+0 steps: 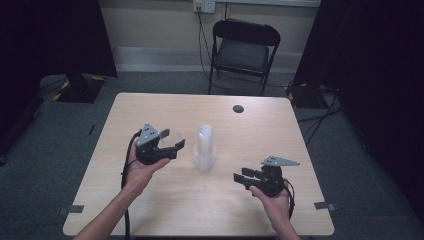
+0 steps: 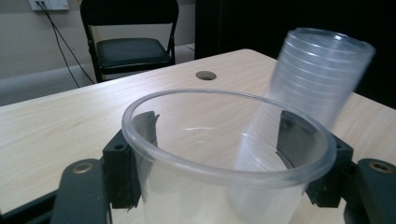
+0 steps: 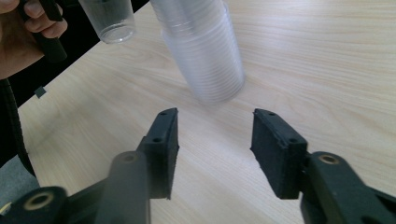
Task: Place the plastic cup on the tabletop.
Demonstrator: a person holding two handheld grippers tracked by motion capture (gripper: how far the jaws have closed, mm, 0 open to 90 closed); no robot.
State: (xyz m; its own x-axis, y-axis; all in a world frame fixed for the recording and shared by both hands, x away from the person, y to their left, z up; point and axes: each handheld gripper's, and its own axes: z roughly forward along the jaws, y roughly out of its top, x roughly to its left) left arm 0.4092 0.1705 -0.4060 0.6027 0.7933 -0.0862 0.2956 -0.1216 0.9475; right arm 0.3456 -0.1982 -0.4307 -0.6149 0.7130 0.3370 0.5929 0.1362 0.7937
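1. My left gripper (image 1: 170, 141) clamps a single clear cup (image 2: 224, 154), jaws pressed on its sides, held above the table (image 1: 150, 200).
2. My right gripper (image 3: 212, 149) gapes wide, empty.
3. Cup stack (image 1: 205, 147) stands mid-table between both grippers, blurred.

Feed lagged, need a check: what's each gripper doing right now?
Left gripper: jaws shut on a single clear cup.
Right gripper: jaws open, holding nothing.

We are seeing the stack of cups (image 1: 205, 147) standing mid-table (image 1: 150, 210). Left of the stack a single cup (image 1: 170, 139) is sitting between the left gripper (image 1: 167, 142) jaws. The right gripper (image 1: 243, 178) is hanging right of the stack, nearer us; the chair (image 1: 242, 52) is standing behind it.
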